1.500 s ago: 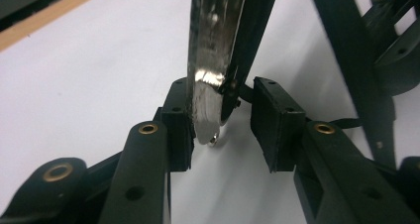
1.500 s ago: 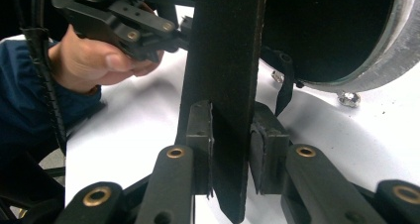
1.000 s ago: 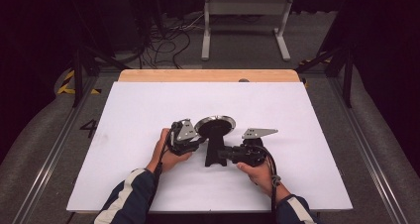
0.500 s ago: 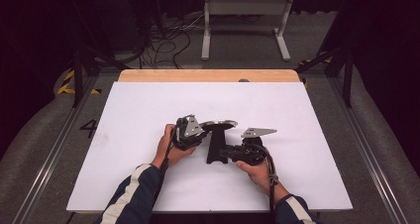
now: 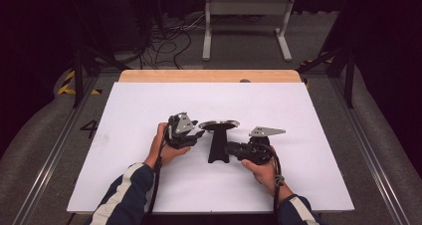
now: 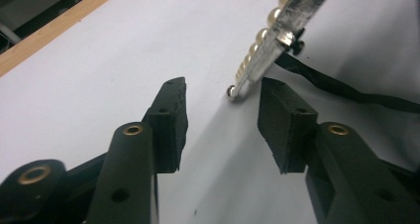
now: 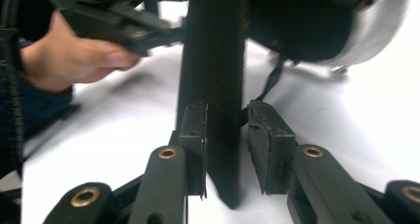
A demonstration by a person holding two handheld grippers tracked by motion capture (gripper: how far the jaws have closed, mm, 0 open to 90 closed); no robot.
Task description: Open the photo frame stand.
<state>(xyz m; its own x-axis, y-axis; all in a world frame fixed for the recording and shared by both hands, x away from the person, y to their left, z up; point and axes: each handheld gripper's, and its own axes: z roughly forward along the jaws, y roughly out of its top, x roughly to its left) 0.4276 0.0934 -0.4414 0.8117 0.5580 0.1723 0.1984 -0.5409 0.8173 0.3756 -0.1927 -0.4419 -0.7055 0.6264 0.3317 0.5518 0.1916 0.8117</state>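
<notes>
A round silver disc (image 5: 219, 124) with a pearl-beaded rim (image 6: 257, 40) stands on a flat black handle (image 5: 218, 148) at the middle of the white table (image 5: 298, 115). My right gripper (image 5: 230, 148) comes in from the right, and its pads (image 7: 195, 135) are shut on the black handle (image 7: 213, 60) low down. My left gripper (image 5: 199, 135) is open just left of the disc. In the left gripper view the beaded rim sits just beyond the tips of my left gripper (image 6: 223, 92). A thin black cord (image 6: 337, 87) trails from the disc.
The white sheet has a wooden strip (image 5: 209, 75) along its far edge. Beyond the table are a metal stand (image 5: 246, 21), loose cables (image 5: 169, 41) and dark floor. Metal rails (image 5: 370, 160) run along both sides. Bare sheet lies to the left, right and back.
The disc has tipped from face-on to nearly edge-on. My left gripper moved right toward it, then drew back a little. The right gripper has kept its hold on the handle.
</notes>
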